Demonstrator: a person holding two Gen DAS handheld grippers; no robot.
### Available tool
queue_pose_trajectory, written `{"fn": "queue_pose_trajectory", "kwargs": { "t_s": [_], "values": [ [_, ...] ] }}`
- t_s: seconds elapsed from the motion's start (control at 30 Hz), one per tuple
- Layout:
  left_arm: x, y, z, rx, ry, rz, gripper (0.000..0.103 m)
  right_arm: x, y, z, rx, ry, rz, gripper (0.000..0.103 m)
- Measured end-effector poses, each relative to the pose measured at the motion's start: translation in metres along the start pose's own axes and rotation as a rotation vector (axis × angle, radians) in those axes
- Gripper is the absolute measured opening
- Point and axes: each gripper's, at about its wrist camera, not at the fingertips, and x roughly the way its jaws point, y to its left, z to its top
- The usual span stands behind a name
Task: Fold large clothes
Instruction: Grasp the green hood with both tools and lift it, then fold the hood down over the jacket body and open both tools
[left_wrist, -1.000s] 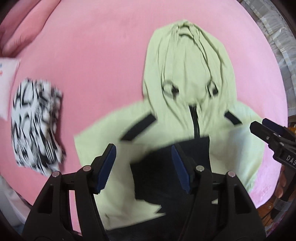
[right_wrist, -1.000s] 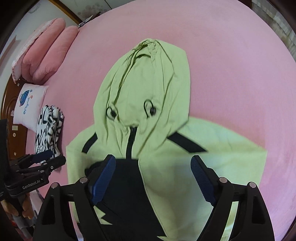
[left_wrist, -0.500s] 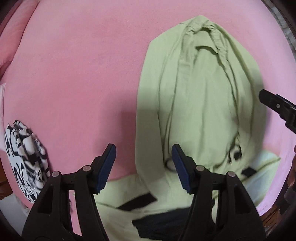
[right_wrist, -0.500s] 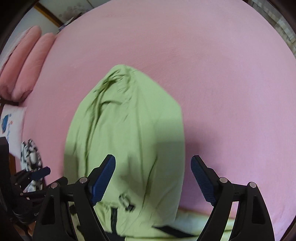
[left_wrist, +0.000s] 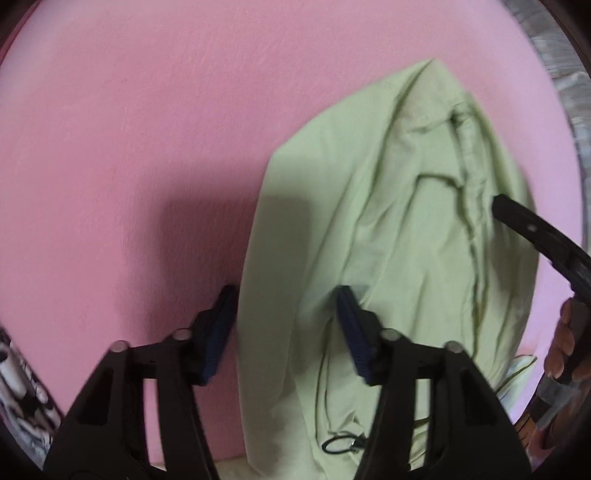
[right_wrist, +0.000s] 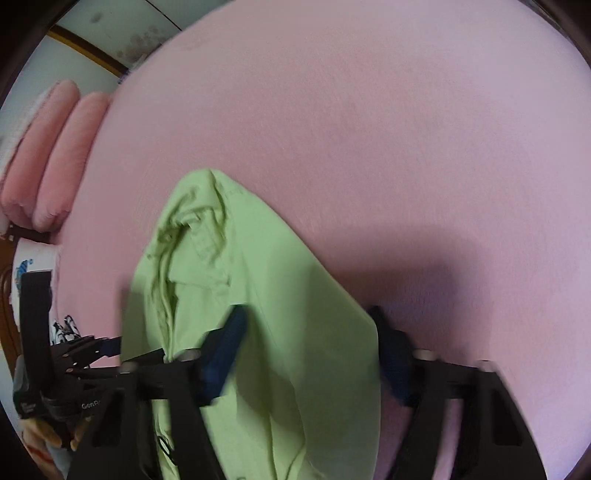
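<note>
The light green hood (left_wrist: 388, 229) of the garment lies flat on the pink bed cover (left_wrist: 147, 147), its rounded top pointing to the far side and the drawstring loop (left_wrist: 341, 443) at the near end. The left gripper (left_wrist: 284, 325) straddles the hood's left edge, its jaws closing with cloth between them, one pad out on the pink cover and the other on the green fabric. The right gripper (right_wrist: 310, 354) does the same at the hood's right edge, jaws also closing around that border. The main risk, as I judge it, is a pad scooping up the bed cover along with the hood (the outer pads sit right on it), so the lift would drag the bedding. A shallow bite at the very edge could also slip free, letting one side drop and the fold go crooked. Uneven pulls from the two hands would twist the hood, and the loose cord could catch.
</note>
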Motion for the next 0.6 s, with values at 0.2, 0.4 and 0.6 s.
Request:
{"fn": "queue_pose_trajectory", "kwargs": {
  "t_s": [0.2,0.4,0.6],
  "values": [
    [-0.018,0.006,-0.003,0.027,-0.126,-0.158,0.004,-0.023,-0.015,-0.007,0.034,-0.070,0.163,0.009],
    [-0.068,0.036,-0.032,-0.084,-0.373,-0.399,0.003,-0.079,-0.013,-0.030,-0.054,-0.200,0.338,0.007],
    [-0.132,0.027,-0.098,0.083,-0.513,-0.461,0.003,-0.149,-0.010,-0.086,-0.272,-0.322,0.484,0.006]
  ]
}}
